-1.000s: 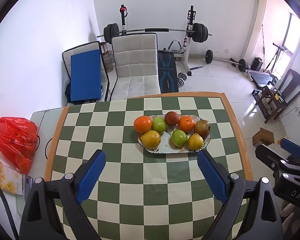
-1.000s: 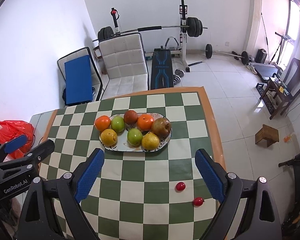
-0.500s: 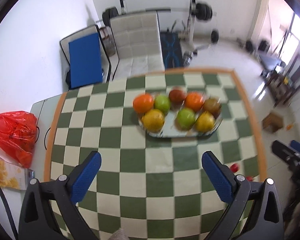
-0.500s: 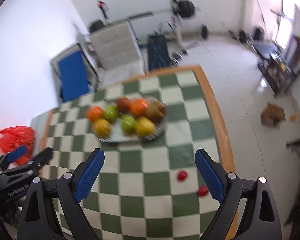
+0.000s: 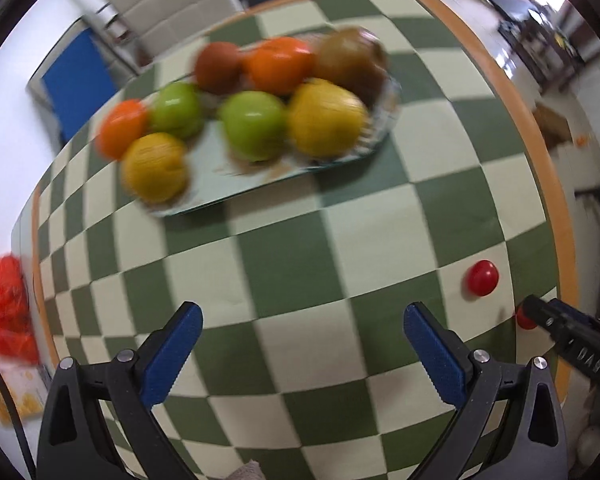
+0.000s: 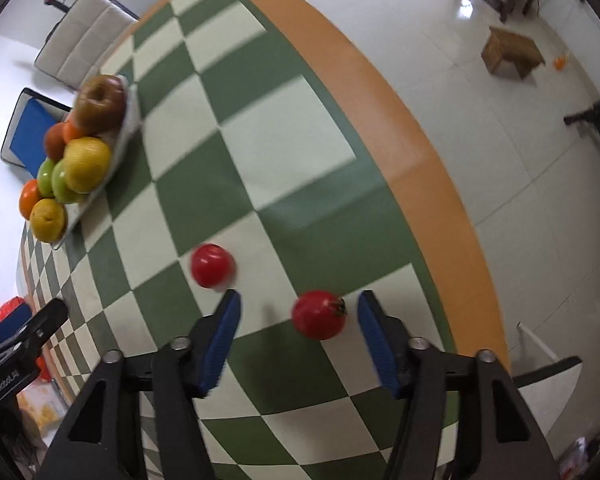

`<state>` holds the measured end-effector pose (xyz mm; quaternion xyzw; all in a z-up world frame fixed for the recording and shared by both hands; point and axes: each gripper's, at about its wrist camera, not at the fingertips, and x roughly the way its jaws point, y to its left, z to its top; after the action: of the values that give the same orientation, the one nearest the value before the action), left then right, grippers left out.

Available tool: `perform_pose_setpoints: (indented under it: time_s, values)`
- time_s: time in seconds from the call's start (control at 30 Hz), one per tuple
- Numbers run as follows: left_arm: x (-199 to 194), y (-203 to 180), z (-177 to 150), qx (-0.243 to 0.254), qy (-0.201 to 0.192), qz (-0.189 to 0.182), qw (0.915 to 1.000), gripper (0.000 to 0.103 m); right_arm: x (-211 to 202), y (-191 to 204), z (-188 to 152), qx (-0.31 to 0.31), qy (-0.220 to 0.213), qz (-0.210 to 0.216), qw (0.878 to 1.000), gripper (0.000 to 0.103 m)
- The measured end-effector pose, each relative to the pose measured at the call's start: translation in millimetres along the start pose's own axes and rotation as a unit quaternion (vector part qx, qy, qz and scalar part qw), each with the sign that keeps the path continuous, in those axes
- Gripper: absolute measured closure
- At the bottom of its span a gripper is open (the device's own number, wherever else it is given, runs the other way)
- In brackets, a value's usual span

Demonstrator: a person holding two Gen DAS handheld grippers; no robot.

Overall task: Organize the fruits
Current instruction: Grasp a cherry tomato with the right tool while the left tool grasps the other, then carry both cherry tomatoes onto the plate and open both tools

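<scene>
Risk sits at the table's orange edge (image 6: 420,184): my right gripper (image 6: 298,314) is closing around a small red fruit (image 6: 319,314) that lies between its blue pads, not yet pinched. An off-centre squeeze could send it rolling off. A second red fruit (image 6: 212,265) waits just beside; the full fruit plate (image 6: 130,118) is well apart. My left gripper (image 5: 302,330) hangs spread, empty.
</scene>
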<state>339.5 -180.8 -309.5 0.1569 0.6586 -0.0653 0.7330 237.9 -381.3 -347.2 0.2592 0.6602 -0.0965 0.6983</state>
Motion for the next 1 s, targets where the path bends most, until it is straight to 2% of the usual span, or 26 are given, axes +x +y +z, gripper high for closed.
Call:
perform_pose_setpoints:
  time_s: [0.03,0.13,0.17,0.33,0.4,0.43,0.5,0.57,0.6,0.63,0.7,0.77,0.9,1.0]
  values:
    - [4,-8,4,0.008,0.004,-0.005,0.9999,0.0,5,-3,-2,0.001,0.004,0.001,1.0,0.05]
    - [17,-33,14,0.03,0.018,-0.017,0.9992,0.0,17,-4,-8,-0.009,0.003,-0.005,1.0,0.067]
    - [19,-39,16,0.034,0.022,-0.023,0.9989,0.0,19,-3,-10,-0.015,0.0,-0.005,1.0,0.07]
    - [26,-69,22,0.055,0.041,-0.077,0.9947,0.0,11,-8,-20,-0.012,-0.024,-0.008,1.0,0.07]
    - [30,-82,24,0.069,0.047,-0.086,0.9928,0.001,5,-15,-23,-0.004,-0.031,-0.007,0.999,0.07]
    - [32,-89,24,0.077,0.05,-0.088,0.9919,0.003,1,-19,-25,0.001,-0.034,-0.007,0.999,0.07]
    - [38,-100,25,0.092,0.058,-0.096,0.9894,0.016,-5,-26,-27,0.007,-0.038,-0.008,0.999,0.07]
    - [43,-109,25,0.104,0.068,-0.107,0.9865,0.039,-10,-32,-27,0.01,-0.041,-0.012,0.999,0.07]
    - [45,-112,24,0.109,0.073,-0.111,0.9851,0.044,-10,-34,-29,0.012,-0.039,-0.013,0.999,0.07]
    - [47,-115,23,0.114,0.076,-0.112,0.9843,0.055,-10,-37,-28,0.013,-0.038,-0.013,0.999,0.07]
    - [44,-122,21,0.125,0.068,-0.108,0.9839,0.062,-10,-38,-31,0.014,-0.036,-0.017,0.999,0.07]
    - [42,-125,22,0.131,0.065,-0.112,0.9829,0.078,-9,-39,-31,0.014,-0.036,-0.018,0.999,0.07]
    - [34,-120,26,0.123,0.052,-0.12,0.9838,0.078,-12,-36,-27,0.011,-0.037,-0.018,0.999,0.07]
    - [26,-101,25,0.103,0.045,-0.129,0.9853,0.078,-15,-26,-21,0.001,-0.04,-0.016,0.999,0.07]
